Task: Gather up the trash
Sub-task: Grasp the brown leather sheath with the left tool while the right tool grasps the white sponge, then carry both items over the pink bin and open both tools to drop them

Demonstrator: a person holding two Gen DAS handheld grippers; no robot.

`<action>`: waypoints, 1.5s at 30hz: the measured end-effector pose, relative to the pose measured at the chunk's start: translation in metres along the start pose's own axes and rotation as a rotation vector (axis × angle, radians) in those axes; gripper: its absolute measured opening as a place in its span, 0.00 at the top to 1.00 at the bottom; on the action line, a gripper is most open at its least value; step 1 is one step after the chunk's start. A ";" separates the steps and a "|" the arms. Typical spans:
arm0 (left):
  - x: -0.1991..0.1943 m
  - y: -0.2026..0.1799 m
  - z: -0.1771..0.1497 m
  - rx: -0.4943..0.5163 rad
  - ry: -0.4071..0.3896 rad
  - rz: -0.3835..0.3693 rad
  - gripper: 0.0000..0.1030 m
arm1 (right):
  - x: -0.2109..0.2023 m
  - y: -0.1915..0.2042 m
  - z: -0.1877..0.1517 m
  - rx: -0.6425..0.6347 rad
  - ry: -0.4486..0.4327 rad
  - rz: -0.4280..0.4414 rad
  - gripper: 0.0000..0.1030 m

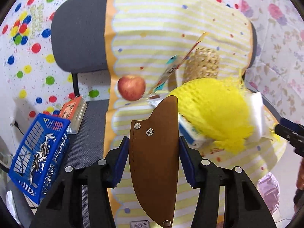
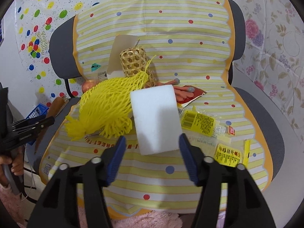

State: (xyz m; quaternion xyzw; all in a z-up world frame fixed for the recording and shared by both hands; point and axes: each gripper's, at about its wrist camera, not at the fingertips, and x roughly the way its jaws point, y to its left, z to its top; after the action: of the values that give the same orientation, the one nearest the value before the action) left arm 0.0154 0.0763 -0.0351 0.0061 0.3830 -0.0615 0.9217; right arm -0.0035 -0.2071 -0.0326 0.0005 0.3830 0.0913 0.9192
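Note:
My left gripper (image 1: 153, 146) is shut on a brown leather sheath (image 1: 154, 161), held above the striped cloth (image 1: 133, 38) on the chair seat. My right gripper (image 2: 152, 142) is shut on a white foam block (image 2: 155, 117), its pads at the block's near corners. A yellow foam fruit net (image 2: 106, 106) lies left of the block; it also shows in the left wrist view (image 1: 214, 112). Yellow snack wrappers (image 2: 201, 123) and a red packet (image 2: 190, 95) lie right of the block. My left gripper also shows at the left edge of the right wrist view (image 2: 47, 121).
A red apple (image 1: 131, 87), a woven bamboo basket (image 2: 134, 62), a paper card (image 2: 121, 53) and a small carton (image 1: 190, 133) lie on the cloth. A blue plastic crate (image 1: 38, 157) with seed shells stands left of the chair. Pink fluffy material (image 2: 133, 220) lies below the seat's edge.

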 end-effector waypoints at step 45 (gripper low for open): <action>-0.059 -0.246 -0.095 0.378 -0.067 -0.532 0.49 | -0.153 -0.079 -0.151 0.211 -0.073 -0.362 0.37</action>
State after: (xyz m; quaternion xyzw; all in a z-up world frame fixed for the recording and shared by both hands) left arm -0.1219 -0.1559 -0.0521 0.0749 0.3224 -0.3701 0.8680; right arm -0.2023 -0.3210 -0.0369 0.0313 0.3508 -0.1159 0.9287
